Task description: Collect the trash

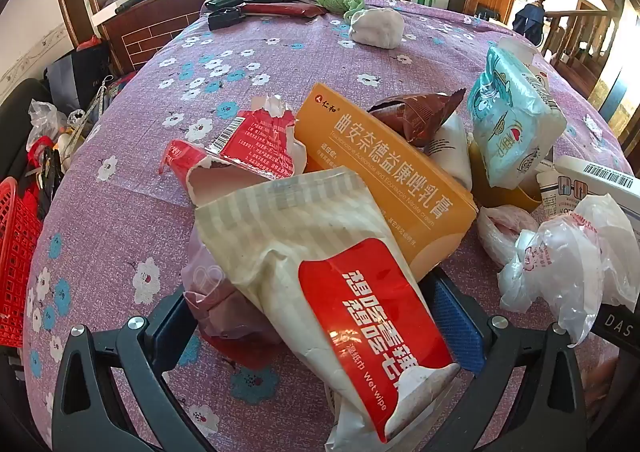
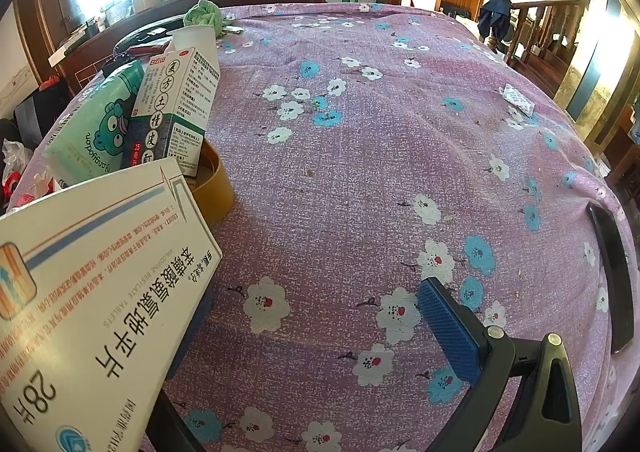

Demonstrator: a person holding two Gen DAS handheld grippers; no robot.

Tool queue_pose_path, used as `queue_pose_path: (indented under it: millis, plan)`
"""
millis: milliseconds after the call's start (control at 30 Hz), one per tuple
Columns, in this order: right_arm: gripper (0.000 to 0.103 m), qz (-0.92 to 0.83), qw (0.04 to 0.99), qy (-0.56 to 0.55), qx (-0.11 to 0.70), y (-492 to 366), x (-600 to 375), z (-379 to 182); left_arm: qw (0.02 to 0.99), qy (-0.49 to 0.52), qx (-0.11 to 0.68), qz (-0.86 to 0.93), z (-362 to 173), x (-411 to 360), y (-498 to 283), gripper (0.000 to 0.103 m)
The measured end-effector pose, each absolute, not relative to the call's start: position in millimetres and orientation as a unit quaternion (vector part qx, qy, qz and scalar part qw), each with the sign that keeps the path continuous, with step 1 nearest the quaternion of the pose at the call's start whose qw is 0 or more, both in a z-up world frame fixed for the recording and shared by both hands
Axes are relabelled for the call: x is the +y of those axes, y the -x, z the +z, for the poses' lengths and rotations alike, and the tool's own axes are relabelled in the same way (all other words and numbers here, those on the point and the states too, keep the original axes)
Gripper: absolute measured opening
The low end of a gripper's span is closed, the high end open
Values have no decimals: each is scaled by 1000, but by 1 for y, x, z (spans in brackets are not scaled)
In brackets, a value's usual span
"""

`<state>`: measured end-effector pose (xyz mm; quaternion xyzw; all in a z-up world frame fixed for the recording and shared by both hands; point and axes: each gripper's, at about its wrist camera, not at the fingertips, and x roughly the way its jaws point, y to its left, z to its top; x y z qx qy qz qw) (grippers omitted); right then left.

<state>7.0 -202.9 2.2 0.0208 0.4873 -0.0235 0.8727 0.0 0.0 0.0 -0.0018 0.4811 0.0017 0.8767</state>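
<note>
Red-and-white wet-wipe pack (image 1: 340, 292) lies between the wide left jaws.

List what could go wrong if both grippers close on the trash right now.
1. The left gripper stands wide open around the wet wipe pack, which leans on the orange cream box and torn red packet; lifting it may topple them.
2. The right gripper has the white tablet box covering its left side, so the grip may be off-centre and the box may slip.
</note>
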Motion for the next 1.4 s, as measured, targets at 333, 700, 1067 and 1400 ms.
queue_pose_path:
  millis: [333,700,1067,1400]
  plan:
    - [103,10,865,-17,501,-3,-209,9,882,-4,471,-24,17,12,14,103]
    - [103,51,918,36,391,107,-205,71,924,2,375,-71,67,36,96,103]
    - [103,33,962,-5,270,180,-178,83,965,-1,263,18,70,45,163,103]
    - [102,44,964,42,258,192,-151,86,961,4,275,23,63,52,165,103]
